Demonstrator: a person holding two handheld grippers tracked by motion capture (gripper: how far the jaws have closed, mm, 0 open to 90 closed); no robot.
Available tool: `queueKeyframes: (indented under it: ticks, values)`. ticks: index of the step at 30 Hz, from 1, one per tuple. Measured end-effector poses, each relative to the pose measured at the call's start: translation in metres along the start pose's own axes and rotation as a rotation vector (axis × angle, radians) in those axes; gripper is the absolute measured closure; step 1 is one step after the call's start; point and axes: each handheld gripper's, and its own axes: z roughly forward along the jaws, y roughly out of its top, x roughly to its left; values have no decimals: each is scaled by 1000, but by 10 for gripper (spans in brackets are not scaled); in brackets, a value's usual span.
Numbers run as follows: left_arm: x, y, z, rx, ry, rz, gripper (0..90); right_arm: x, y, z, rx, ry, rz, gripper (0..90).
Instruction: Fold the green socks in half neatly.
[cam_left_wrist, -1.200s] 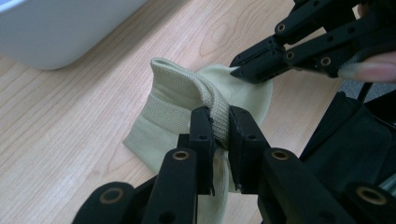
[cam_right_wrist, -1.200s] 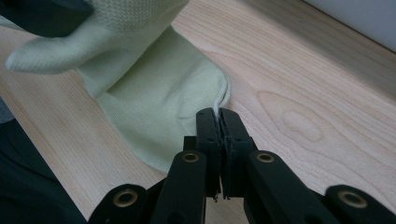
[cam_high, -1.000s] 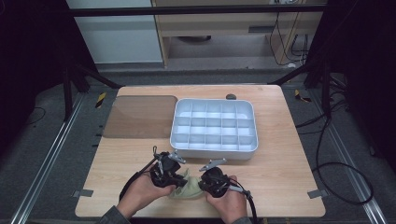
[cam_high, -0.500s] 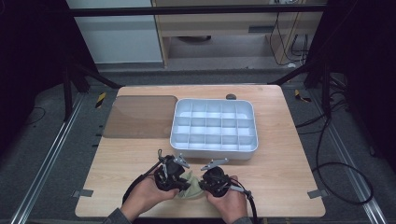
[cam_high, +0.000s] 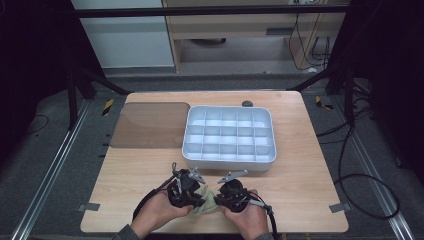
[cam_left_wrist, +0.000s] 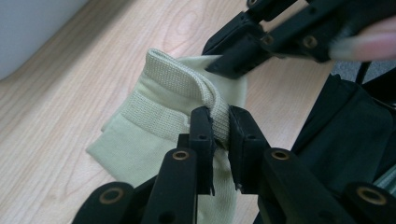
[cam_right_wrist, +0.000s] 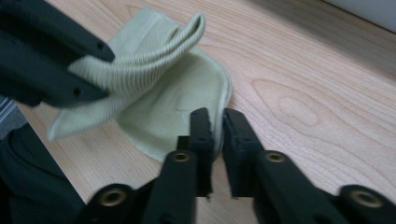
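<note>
Object: a pale green knitted sock (cam_left_wrist: 154, 121) with a ribbed cuff, lying crumpled at the near edge of the light wooden counter (cam_high: 310, 165), between the two hands and well short of the white plastic compartment tray (cam_high: 229, 137).
Left tool (cam_left_wrist: 219, 123): jaws pressed together on the ribbed cuff, lifting a fold of it clear of the counter; in the high view this tool (cam_high: 192, 197) sits at the sock's left side.
Right tool (cam_right_wrist: 215, 122): its jaws have just been closing and stand nearly together, with only a narrow gap; no fabric can be seen between them, and the sock's rounded edge (cam_right_wrist: 187, 107) lies just beyond the tips, on the counter.
Handling: judged light, soft and limp; the fabric drapes and folds under its own weight, so it follows a grip rather than keeping its shape. It is neither fragile nor slippery; the knit should hold well between the pads.
Where to take hold: the thicker ribbed cuff gives the surest pinch; a second hold at the opposite end would let the sock be drawn out flat.
Orientation: cuff raised toward the left tool, the body trailing down onto the counter toward the right tool.
Long axis: bunched up, so it cannot be read with certainty; it appears to run across, from one tool to the other.
Surroundings: a brown flat mat (cam_high: 150, 125) lies left of the tray.
</note>
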Motion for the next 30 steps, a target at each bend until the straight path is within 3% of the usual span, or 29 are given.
queueKeyframes:
  ticks: [17, 21, 24, 30]
  values:
    - [-6, 4, 7, -11, -10, -2, 788, -3, -2, 1, -13, 3, 14, 850]
    - [-10, 5, 4, -43, -3, -9, 642, -2, -1, -3, -24, -13, 10, 746]
    - [-11, 5, -3, -76, 7, -17, 587, -3, -1, -9, -29, -34, 12, 714]
    - [-5, 1, -15, -97, 85, -14, 528, -1, 4, -21, -44, -58, 14, 671]
